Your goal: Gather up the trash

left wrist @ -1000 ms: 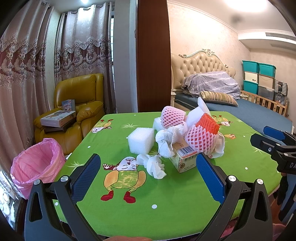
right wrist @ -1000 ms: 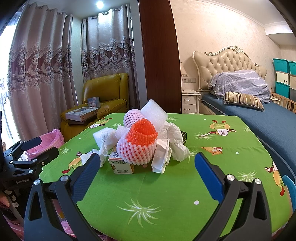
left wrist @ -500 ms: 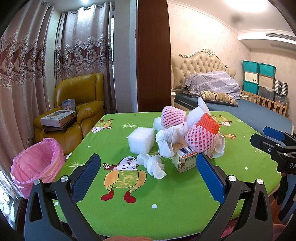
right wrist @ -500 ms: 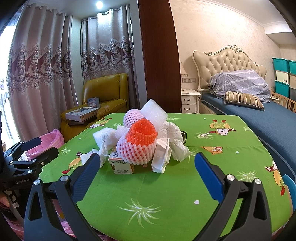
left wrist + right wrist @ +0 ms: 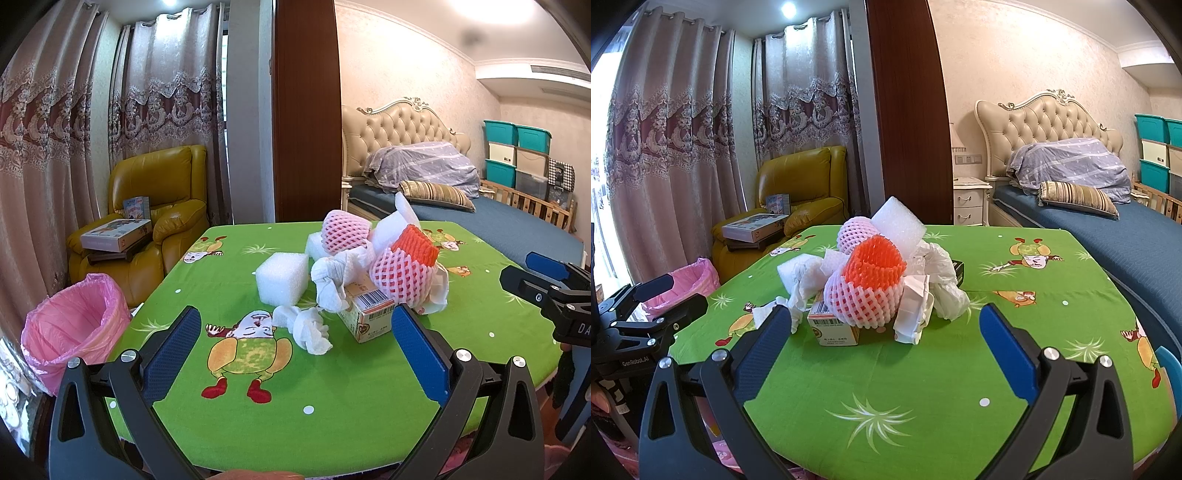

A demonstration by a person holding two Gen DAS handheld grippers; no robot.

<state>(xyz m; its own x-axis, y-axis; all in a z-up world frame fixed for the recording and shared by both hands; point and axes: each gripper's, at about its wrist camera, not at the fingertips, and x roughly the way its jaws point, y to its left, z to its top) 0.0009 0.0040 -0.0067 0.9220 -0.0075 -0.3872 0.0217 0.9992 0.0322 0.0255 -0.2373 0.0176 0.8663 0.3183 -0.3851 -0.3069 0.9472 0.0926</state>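
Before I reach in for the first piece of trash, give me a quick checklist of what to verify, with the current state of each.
1. Left tool open and empty: ok.
2. Right tool open and empty: ok.
3. Bin with pink liner open and beside the table's left edge: ok.
4. Crumpled tissue lies apart from the pile, nearest the left tool: ok.
5. Pile stable: not ok; the red-and-white foam net sits on the small carton, with a foam block leaning on top.
6. Anything hidden under the pile: cannot tell.
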